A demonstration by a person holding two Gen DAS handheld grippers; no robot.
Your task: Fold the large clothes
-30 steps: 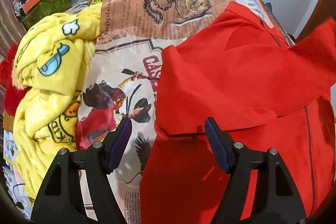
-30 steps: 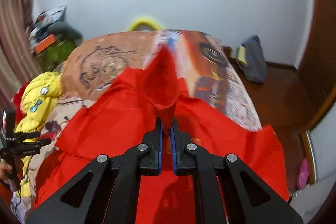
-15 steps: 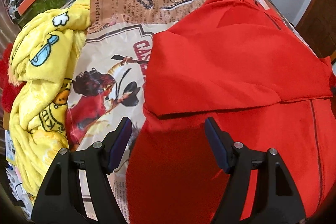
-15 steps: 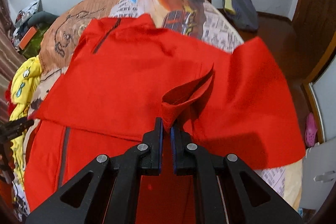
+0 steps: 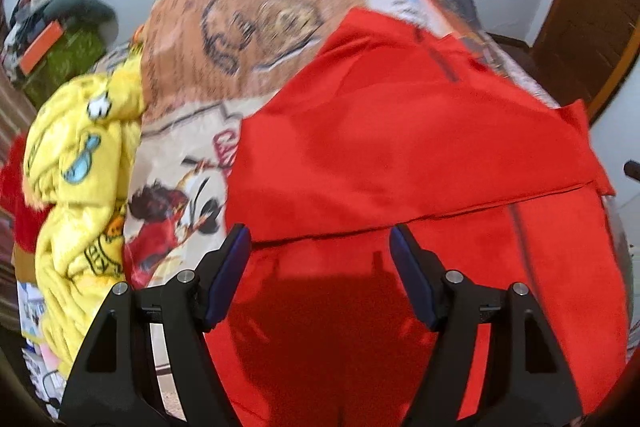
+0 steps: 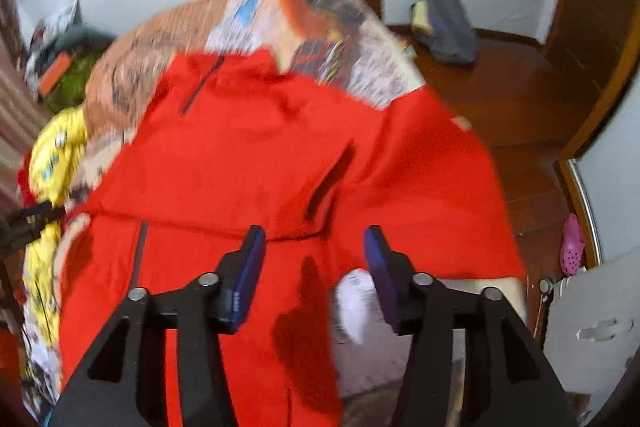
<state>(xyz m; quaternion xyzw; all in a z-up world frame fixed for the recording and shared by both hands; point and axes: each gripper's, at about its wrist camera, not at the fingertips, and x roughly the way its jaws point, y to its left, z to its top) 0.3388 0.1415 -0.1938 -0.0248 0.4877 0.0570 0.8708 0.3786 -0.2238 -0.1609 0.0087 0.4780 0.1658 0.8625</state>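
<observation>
Bedding comes first on the left: one yellow cartoon blanket (image 5: pixel 76 163) heaped along the edge of the bed (image 5: pixel 256 27), which wears a printed cover. Next, one red garment (image 5: pixel 400 147) lies spread over the middle of the bed, a flap folded across it. Two tongs hover above it. Left tongs (image 5: pixel 320 247) stand spread wide, nothing between them. Right tongs (image 6: pixel 314 247) are opening, their blue pads clear of the cloth beneath. One pink shoe (image 6: pixel 572 245) sits on the floor, far right.

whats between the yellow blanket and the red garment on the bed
A bare strip of printed bedspread, showing a cartoon figure, separates the yellow blanket from the red garment; clearest in the left wrist view.
</observation>
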